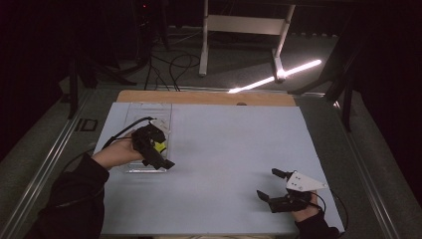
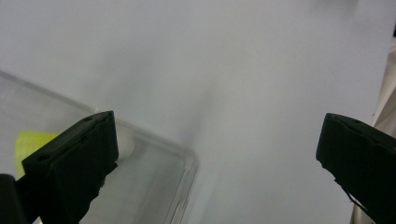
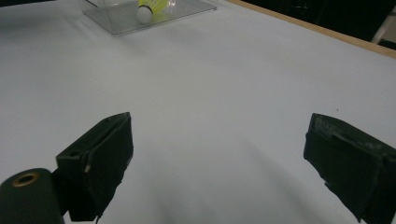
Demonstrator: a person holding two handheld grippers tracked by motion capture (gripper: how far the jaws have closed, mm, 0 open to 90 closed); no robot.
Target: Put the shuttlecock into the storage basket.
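Left tongs point(image 1: 161, 158) gaping over the clear tray point(image 1: 130, 113), about to grab the shuttlecock point(image 3: 150, 9); right tongs point(image 1: 271, 184) idle, open too.

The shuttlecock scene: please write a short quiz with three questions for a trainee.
1. True or false: the left tongs are shut on the yellow shuttlecock.
2. Where does the shuttlecock lie? A) in the clear tray B) on the bare table sheet
3. Fill in: the right tongs stand ____ above the sheet.

Key: 1 false, they are open; 2 A; 3 open.
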